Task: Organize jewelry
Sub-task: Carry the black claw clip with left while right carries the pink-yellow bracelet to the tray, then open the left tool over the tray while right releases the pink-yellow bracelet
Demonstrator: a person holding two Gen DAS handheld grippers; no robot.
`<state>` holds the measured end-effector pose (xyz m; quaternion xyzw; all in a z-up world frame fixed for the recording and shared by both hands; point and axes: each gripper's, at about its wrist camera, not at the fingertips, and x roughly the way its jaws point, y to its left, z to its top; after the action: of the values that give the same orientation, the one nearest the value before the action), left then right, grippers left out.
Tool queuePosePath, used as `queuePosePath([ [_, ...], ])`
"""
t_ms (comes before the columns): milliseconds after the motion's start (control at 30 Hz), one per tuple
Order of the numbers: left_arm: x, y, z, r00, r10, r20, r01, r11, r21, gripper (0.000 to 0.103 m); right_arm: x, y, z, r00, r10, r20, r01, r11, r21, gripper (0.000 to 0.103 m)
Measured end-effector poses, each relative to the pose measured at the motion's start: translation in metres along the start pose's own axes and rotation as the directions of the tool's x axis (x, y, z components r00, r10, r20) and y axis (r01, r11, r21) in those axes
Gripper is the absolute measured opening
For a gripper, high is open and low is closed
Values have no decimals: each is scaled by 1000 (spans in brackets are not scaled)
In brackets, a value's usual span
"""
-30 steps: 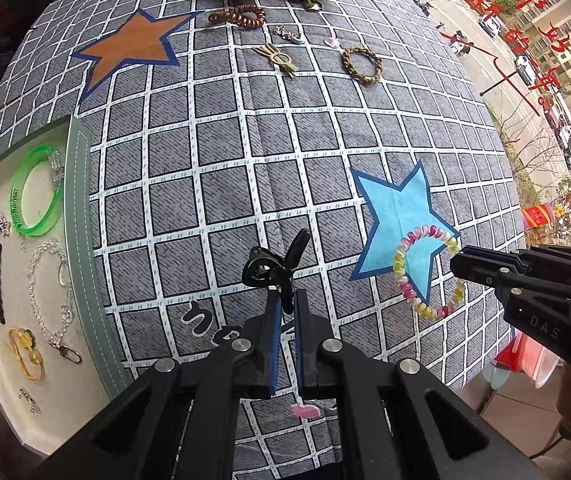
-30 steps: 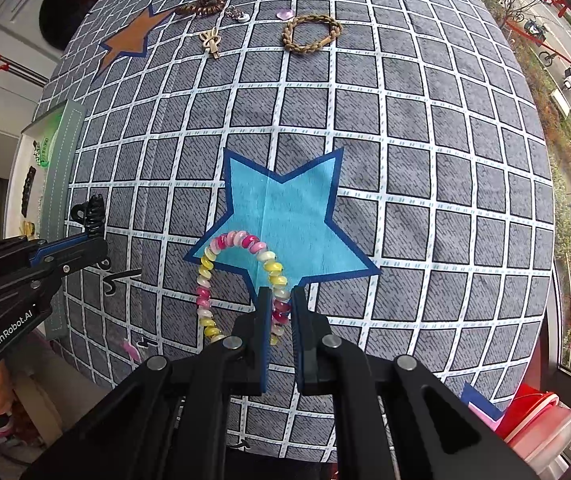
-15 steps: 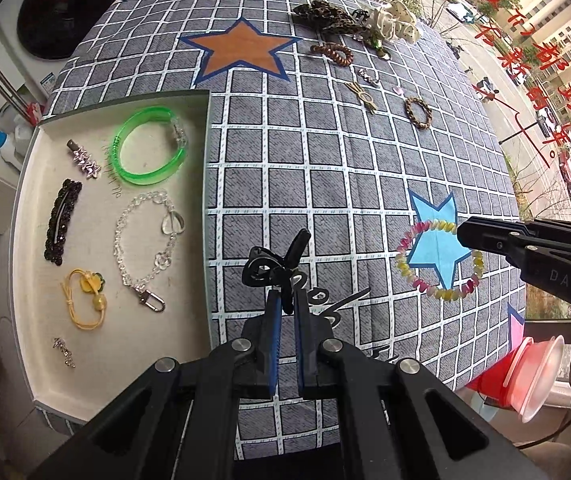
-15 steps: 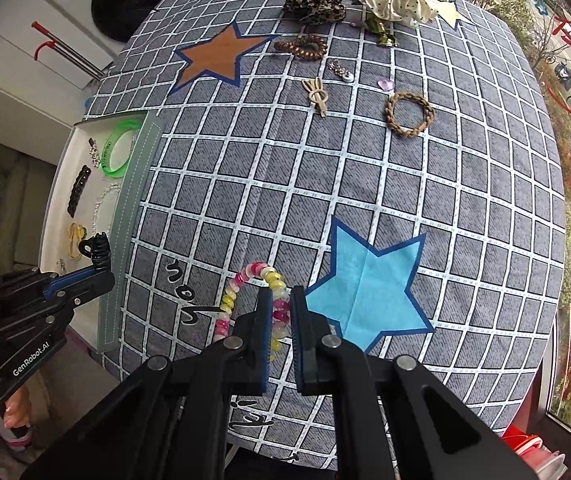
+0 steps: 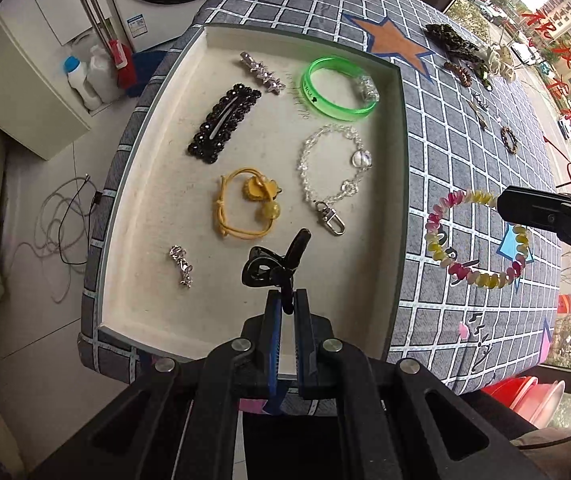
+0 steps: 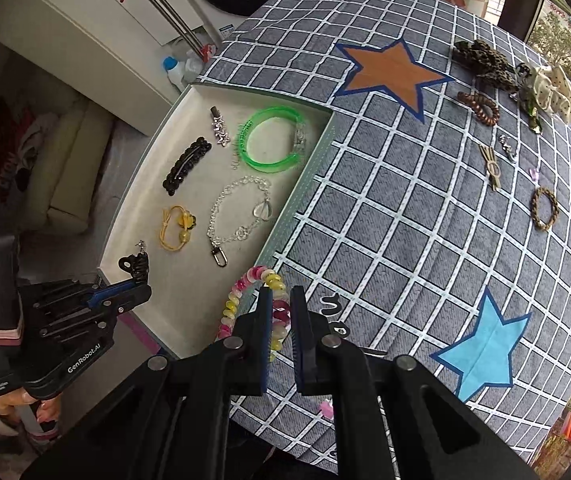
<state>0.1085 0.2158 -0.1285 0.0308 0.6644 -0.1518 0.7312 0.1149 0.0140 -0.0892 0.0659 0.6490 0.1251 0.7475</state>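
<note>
The black clip (image 5: 275, 262) is small, light and rigid, likely smooth plastic, so it could twist out of a loose pinch; the left claw (image 5: 287, 306) is clamped on its lower prong and holds it above the near end of the tray (image 5: 399, 184). The bead bracelet (image 6: 253, 304) is light, limp and probably elastic, sagging from wherever it is pinched; the right claw (image 6: 281, 312) is clamped on a few beads, with the loop hanging over the tray's near edge. Both pieces look best released low onto bare felt, away from the chain (image 5: 335, 168) and yellow tie (image 5: 245, 204). More jewelry lies across the counter (image 6: 405, 216).
</note>
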Motion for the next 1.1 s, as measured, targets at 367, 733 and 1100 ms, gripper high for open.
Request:
queuePosePath([
  [367,36,26,-8,997,49,-57,-50,999,-14,12,72,62,15,991,-32,-134,14,991,-131,9],
  [733,50,21,-8,994,88,-62,-86,996,36,13,110,50,22,973,-110,-205,89,990,-109,10],
  [1100,47,8,-6,985,162,-57,-158,985,67,13,119,53,30,973,-79,-218,58,993,-101,44],
])
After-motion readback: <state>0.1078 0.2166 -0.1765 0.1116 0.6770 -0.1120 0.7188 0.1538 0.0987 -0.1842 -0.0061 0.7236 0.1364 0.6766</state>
